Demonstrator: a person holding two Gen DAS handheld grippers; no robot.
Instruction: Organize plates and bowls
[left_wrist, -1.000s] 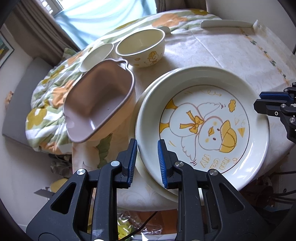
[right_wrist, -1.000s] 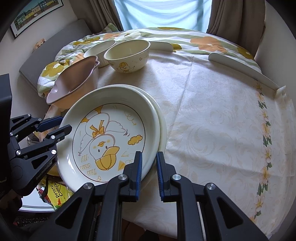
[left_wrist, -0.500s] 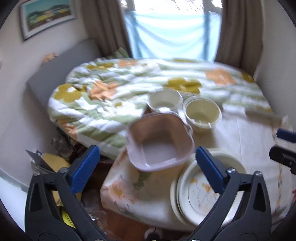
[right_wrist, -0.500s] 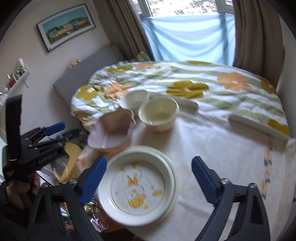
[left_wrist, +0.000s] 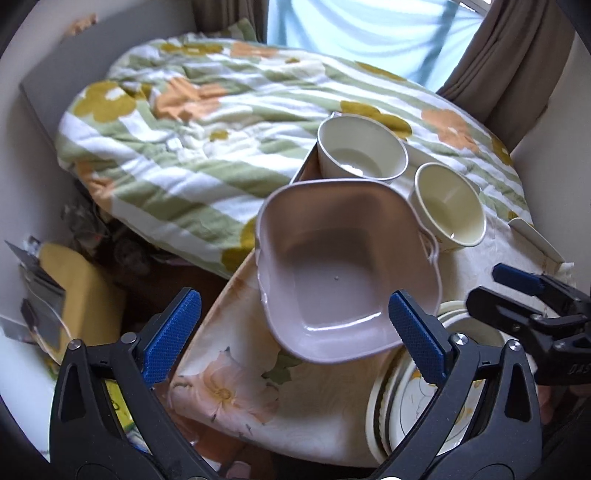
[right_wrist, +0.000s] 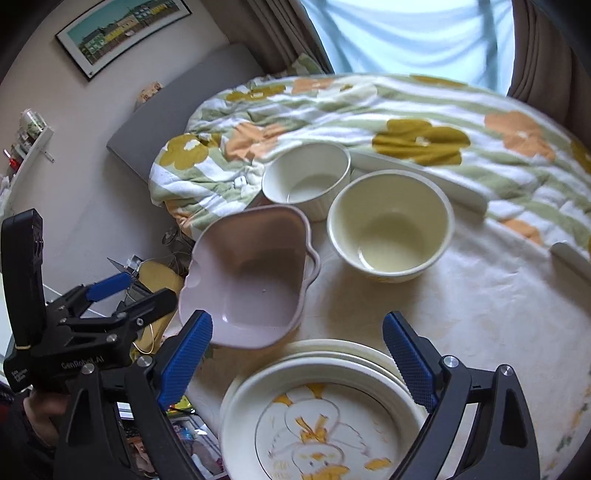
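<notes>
Left wrist view: a table (left_wrist: 325, 402) under a pale floral cloth stands against a bed spread with a green-striped flowered quilt (left_wrist: 192, 122), brown curtains (left_wrist: 517, 62) and a bright window behind. The left gripper (left_wrist: 295, 336) has just narrowed a little and its blue pads are spread wide, gripping nothing; the near rim of the pink square dish (left_wrist: 343, 273) lies between them, untouched. The dish overhangs the table's left edge, tilted. Behind it stand 2 cream bowls: the white ribbed bowl (left_wrist: 360, 147) and the cream bowl (left_wrist: 448, 205). The duck plate (left_wrist: 413, 402) shows at lower right, beside the right gripper (left_wrist: 517, 295).

Right wrist view: a framed picture (right_wrist: 122, 31) hangs on the wall above a grey headboard (right_wrist: 173, 110). The right gripper (right_wrist: 297, 358) is also spread wide and empty, above the duck plate (right_wrist: 321, 424), which sits stacked on another plate at the table's near edge. The pink square dish (right_wrist: 251, 277) has no clear long axis; its handle faces the cream bowl (right_wrist: 389, 229). The left gripper (right_wrist: 125, 295) hangs at left, just beside the dish.
</notes>
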